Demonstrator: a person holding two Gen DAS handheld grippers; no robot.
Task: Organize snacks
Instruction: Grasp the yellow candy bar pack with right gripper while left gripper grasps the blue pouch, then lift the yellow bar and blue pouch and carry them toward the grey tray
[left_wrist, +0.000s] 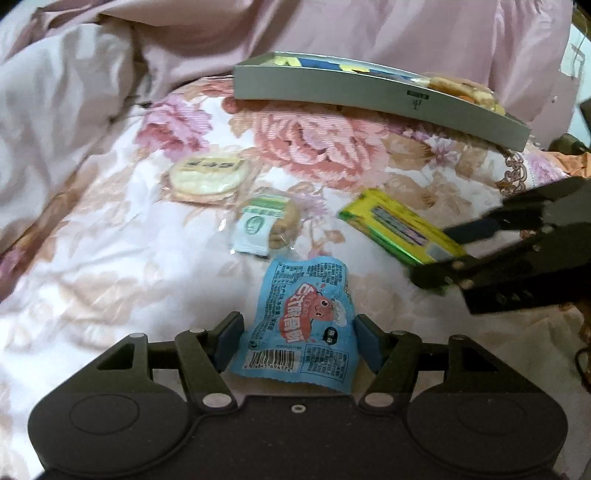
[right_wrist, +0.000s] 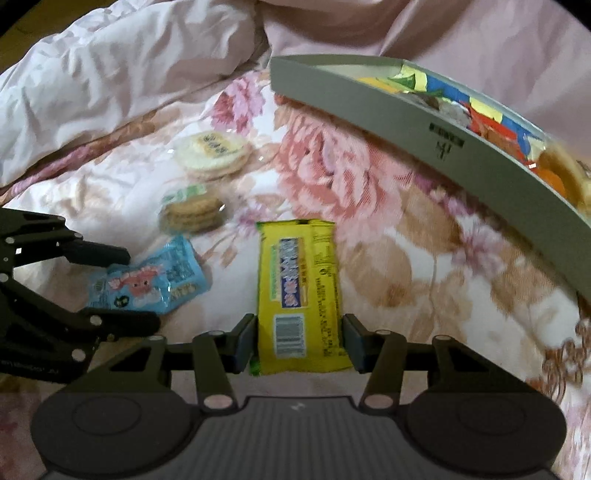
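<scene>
My left gripper (left_wrist: 297, 341) is open with its fingers on either side of a blue snack packet (left_wrist: 301, 325) lying on the floral bedspread; the packet also shows in the right wrist view (right_wrist: 147, 278). My right gripper (right_wrist: 300, 341) is open around the near end of a yellow snack packet (right_wrist: 299, 291), which also shows in the left wrist view (left_wrist: 400, 229). A grey box (left_wrist: 369, 94) holding several snacks stands at the back; it also shows in the right wrist view (right_wrist: 424, 136).
A pack of white rice crackers (left_wrist: 208, 177) and a pack of brown biscuits (left_wrist: 267, 225) lie on the bedspread between the grippers and the box. A crumpled pink quilt (left_wrist: 74, 92) rises at the left and back.
</scene>
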